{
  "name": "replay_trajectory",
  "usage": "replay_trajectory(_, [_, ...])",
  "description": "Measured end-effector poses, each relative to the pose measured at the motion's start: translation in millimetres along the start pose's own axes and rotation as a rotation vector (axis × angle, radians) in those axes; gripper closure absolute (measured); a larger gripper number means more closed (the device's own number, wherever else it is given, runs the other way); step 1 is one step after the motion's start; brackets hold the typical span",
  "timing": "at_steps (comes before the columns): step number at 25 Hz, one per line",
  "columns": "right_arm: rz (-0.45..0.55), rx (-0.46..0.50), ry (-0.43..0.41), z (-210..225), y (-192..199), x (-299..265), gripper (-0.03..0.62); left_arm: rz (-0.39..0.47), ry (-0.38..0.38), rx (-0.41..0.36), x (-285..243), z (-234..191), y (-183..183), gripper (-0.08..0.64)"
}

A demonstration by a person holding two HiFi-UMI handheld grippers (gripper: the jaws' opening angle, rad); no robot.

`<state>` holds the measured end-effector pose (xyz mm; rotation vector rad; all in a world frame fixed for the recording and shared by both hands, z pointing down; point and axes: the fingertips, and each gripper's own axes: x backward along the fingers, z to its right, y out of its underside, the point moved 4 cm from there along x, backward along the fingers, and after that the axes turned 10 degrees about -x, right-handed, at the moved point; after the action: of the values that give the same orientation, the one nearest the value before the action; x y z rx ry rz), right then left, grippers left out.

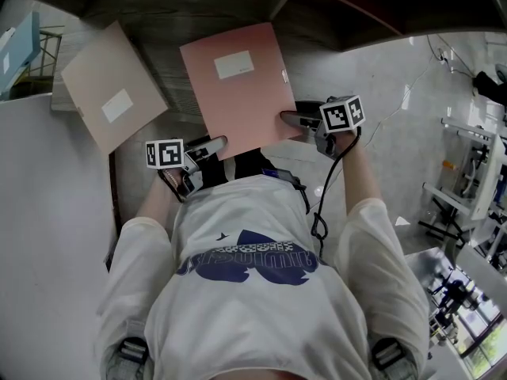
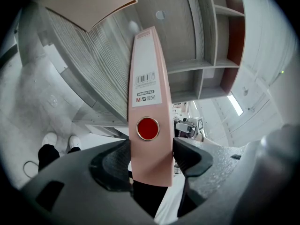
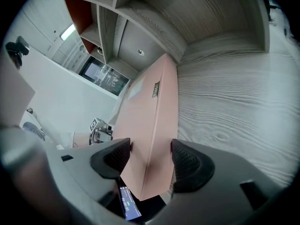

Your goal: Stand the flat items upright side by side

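A pink file box (image 1: 238, 85) with a white label is held over the grey wooden shelf board (image 1: 170, 85) by its near end. My left gripper (image 1: 214, 145) is shut on the near left corner. In the left gripper view the pads clamp the box's spine (image 2: 147, 111) just below a red round button (image 2: 148, 128). My right gripper (image 1: 289, 119) grips the near right corner; in the right gripper view both pads press the box's sides (image 3: 150, 125). A second, beige file box (image 1: 111, 81) lies flat at the left.
Wooden shelf compartments (image 2: 211, 55) stand behind the board. The board stretches wide to the right of the box (image 3: 225, 102). A blue folder (image 1: 20, 50) sits in a wire rack at the far left. A black cable (image 1: 321, 212) hangs from the right gripper.
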<state>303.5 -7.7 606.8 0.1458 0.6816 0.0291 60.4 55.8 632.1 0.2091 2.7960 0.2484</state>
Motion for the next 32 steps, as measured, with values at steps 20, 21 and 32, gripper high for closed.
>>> replay_trajectory(20, [0.012, 0.165, 0.005, -19, -9, -3, 0.324, 0.059, -0.090, -0.147, 17, 13, -8, 0.265])
replay_trajectory(21, [0.013, 0.182, 0.007, -21, -11, -4, 0.325, 0.060, -0.100, -0.164, 18, 14, -9, 0.265])
replay_trajectory(32, [0.064, 0.375, 0.047, -49, -32, -18, 0.327, 0.109, -0.204, -0.343, 44, 23, -30, 0.265])
